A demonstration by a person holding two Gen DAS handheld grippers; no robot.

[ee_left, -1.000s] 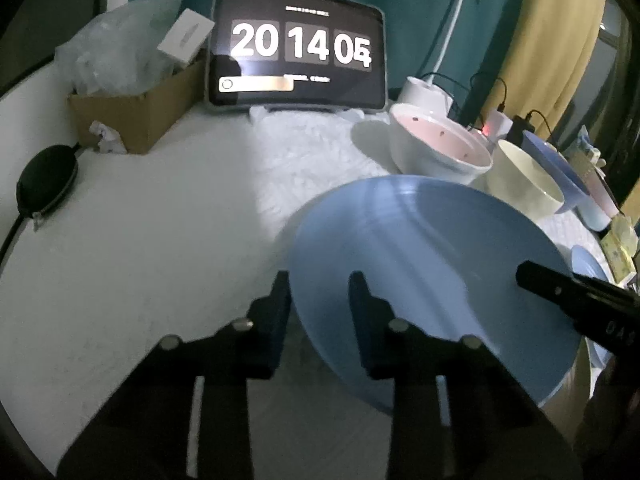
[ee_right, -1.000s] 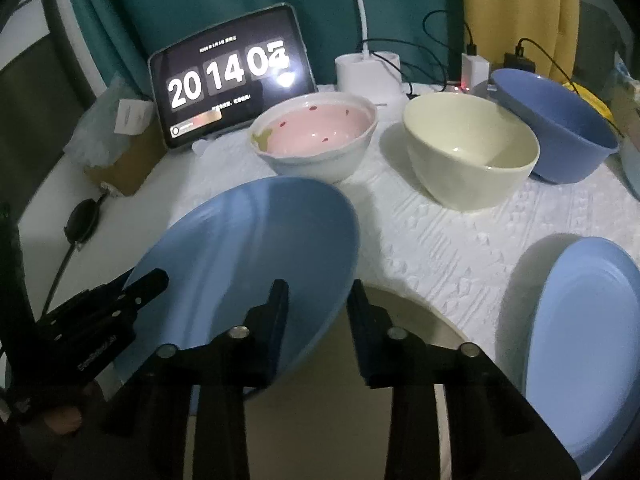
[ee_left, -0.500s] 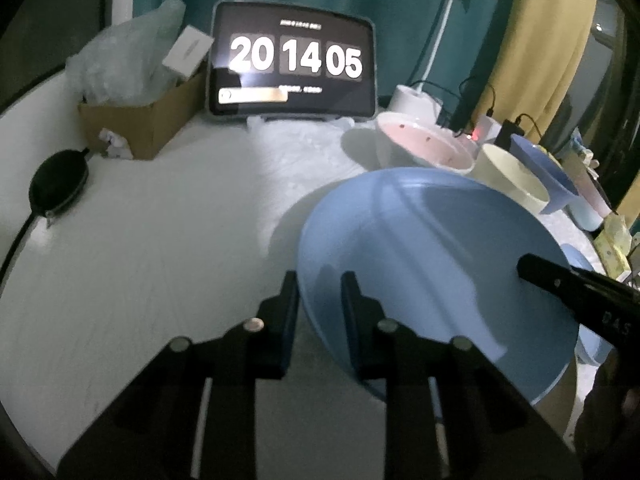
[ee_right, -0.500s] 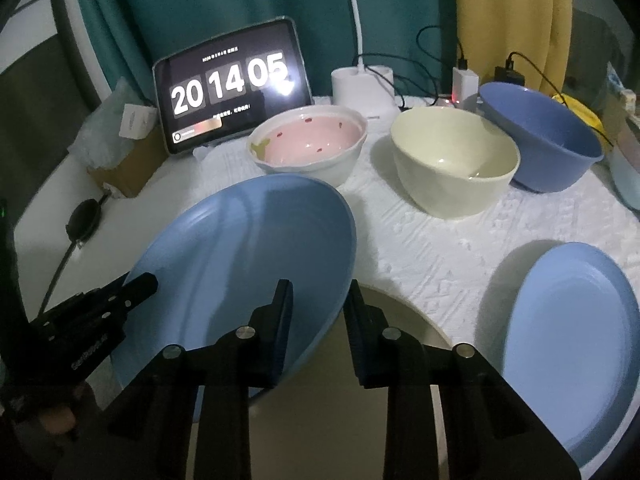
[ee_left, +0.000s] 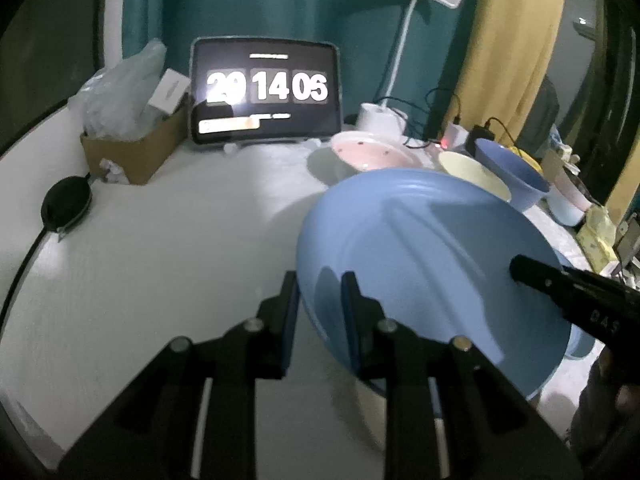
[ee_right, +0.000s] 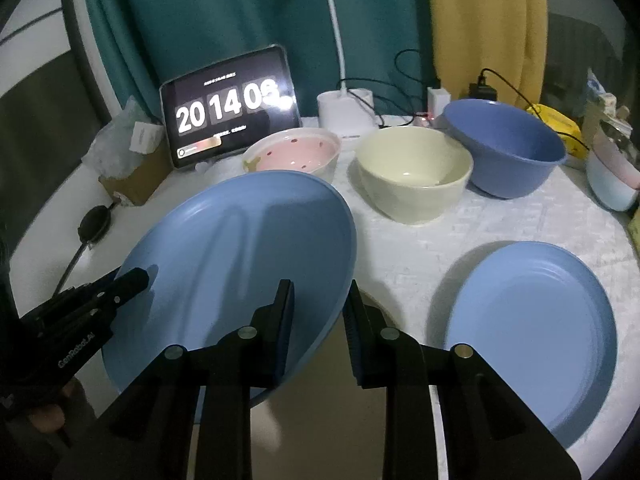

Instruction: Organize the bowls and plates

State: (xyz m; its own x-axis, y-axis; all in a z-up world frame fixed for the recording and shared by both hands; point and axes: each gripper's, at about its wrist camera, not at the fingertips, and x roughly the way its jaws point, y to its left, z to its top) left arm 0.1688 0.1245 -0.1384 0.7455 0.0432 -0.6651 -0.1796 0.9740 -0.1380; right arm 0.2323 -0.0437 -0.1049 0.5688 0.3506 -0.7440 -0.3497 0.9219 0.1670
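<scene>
Clearly both grippers, left (ee_left: 319, 312) and right (ee_right: 318, 320), have fingers clamped on the plate's (ee_right: 248, 248) opposite rims. Stiff, smooth, probably breakable: judged best held firmly by those edges.

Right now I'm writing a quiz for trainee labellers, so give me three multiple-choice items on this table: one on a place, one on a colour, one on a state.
1. Where is the second plate relative to the lifted plate?
A) to its left
B) to its right, on the white cloth
C) inside a bowl

2. What colour is the middle bowl, between the pink bowl and the blue bowl?
A) green
B) cream
C) black

3. What holds the lifted plate?
A) nothing, it lies flat
B) one hand-held gripper
C) the left hand-held gripper and the right hand-held gripper, on opposite rims

Answers: B, it lies on the cloth at the right of the right wrist view; B, it is pale cream; C, each gripper's fingers straddle the rim.
</scene>
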